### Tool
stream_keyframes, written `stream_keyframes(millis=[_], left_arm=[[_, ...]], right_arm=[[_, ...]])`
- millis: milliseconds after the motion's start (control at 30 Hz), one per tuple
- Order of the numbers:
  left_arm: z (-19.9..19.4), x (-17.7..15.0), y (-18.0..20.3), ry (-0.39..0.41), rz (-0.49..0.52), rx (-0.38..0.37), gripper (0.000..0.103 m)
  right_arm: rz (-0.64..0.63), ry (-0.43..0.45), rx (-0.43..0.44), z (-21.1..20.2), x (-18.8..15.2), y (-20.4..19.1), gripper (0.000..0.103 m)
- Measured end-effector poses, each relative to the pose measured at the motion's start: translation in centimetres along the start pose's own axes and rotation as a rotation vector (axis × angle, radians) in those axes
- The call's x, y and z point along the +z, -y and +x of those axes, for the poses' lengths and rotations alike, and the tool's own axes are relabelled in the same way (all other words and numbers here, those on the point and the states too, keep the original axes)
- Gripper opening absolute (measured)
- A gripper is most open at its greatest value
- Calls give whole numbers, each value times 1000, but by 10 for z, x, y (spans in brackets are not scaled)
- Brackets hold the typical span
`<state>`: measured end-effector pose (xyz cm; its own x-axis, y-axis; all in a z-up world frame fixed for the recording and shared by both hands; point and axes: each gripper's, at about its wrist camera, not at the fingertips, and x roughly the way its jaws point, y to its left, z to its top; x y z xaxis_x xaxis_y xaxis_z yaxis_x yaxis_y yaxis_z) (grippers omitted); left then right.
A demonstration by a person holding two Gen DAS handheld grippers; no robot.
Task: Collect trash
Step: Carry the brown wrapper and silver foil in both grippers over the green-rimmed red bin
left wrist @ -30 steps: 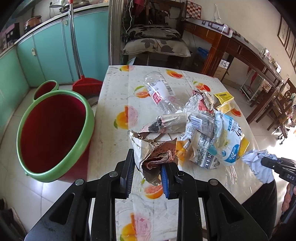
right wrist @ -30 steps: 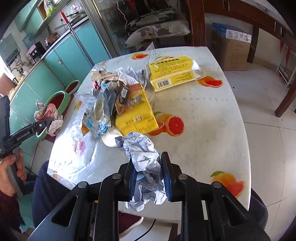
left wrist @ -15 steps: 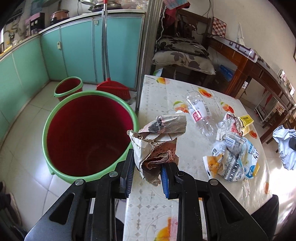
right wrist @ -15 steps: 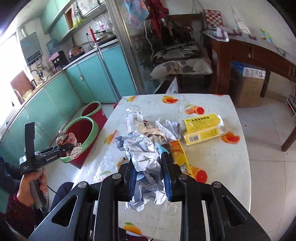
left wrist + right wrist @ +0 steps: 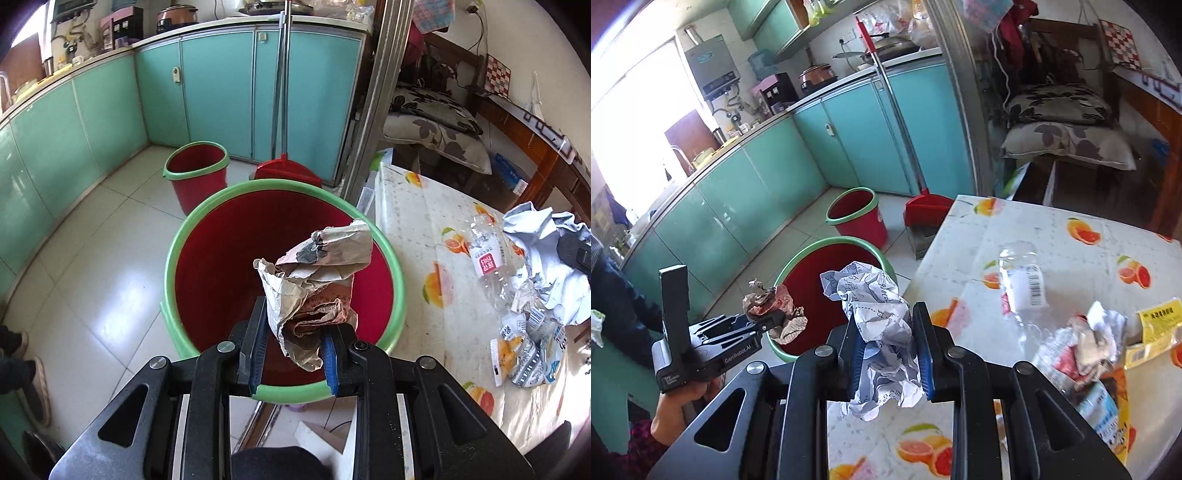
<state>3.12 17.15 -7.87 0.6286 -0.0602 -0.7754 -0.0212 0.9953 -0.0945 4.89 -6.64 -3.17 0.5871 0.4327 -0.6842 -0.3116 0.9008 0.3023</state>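
My left gripper is shut on a crumpled brown paper wrapper and holds it over the mouth of a big red bin with a green rim. The right wrist view shows that same wrapper above the bin. My right gripper is shut on a crumpled white printed paper ball, above the table's left edge near the bin. On the table lie a crushed clear plastic bottle, a heap of snack wrappers and a yellow packet.
A smaller red bin and a red dustpan with a long handle stand on the tiled floor before teal cabinets. A chair with cushions is beyond the table. A person's hand holds the left gripper.
Both grippers have swung left from over the table toward the big bin, each still holding its paper. The wrapper now hangs over the bin's mouth.
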Motion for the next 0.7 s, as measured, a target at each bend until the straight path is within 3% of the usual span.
stream_keyframes(millis=[400,700], left_arm=[[23,0,-23,-41,-62,4,25],[31,3,-26,-57,-73,13,25]], right_arm=[[0,-95,43,107,22,-23,23],[-5,-112,50,119,22,-26,23]])
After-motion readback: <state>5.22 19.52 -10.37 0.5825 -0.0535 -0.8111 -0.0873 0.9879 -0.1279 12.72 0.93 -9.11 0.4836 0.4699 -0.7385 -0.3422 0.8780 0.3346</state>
